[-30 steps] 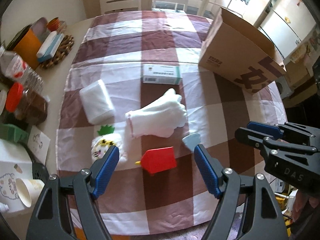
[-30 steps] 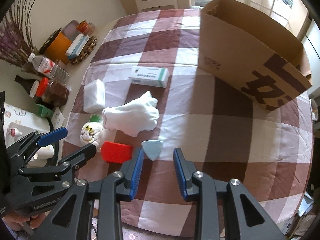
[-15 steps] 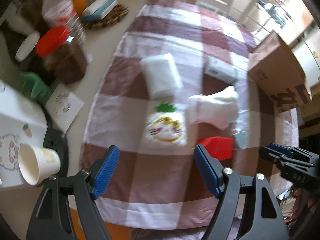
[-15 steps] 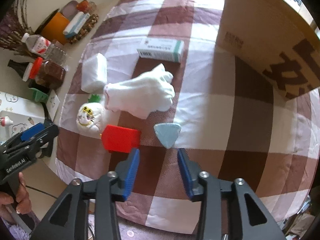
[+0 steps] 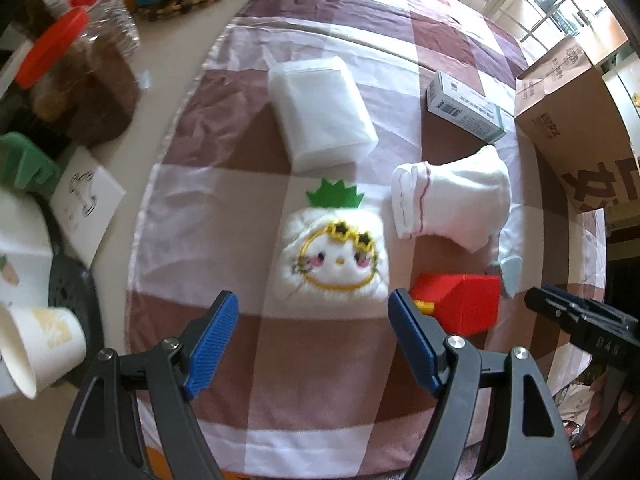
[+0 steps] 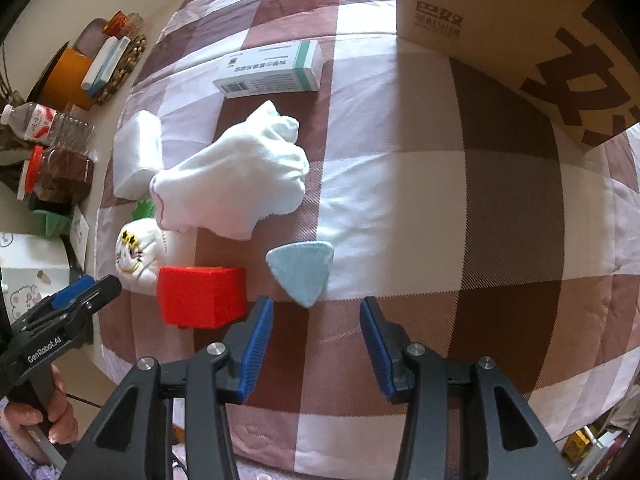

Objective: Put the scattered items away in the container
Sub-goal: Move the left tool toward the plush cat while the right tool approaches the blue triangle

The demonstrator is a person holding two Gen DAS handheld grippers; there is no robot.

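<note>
Nothing is tidied yet, as far as the views show: every loose item lies on the checked cloth over the table, and the box, the container, stands at the far right edge with its inside hidden, so I cannot tell whether anything is in it.

Largest to smallest, what is left:
- The glove, white, lies mid-cloth, nearest of the items to the box.
- The tissue pack lies left of the glove, toward the table's cluttered side.
- The carton, white with a green end, lies beyond the glove, near the box.
- The pineapple plush lies just ahead of the left tool, whose jaws stand wide apart with nothing between them; my guess is that it goes for this one.
- The red block lies just beside the plush.
- The blue triangle lies right by the block, its tip just ahead of the right tool. Those jaws have just been opening and now stand parted, with nothing between them; the triangle looks like the target.

So all six pieces are still to be lifted and carried to the box, judging by how they lie.

Writing: the box bears large dark Chinese characters and smaller print on its side, too warped to read. The carton shows a barcode and lines of small text, unreadable. The left tool's body reads "GenRobot.AI" in the right view; the right tool's shows "DAS" in the left view.
</note>
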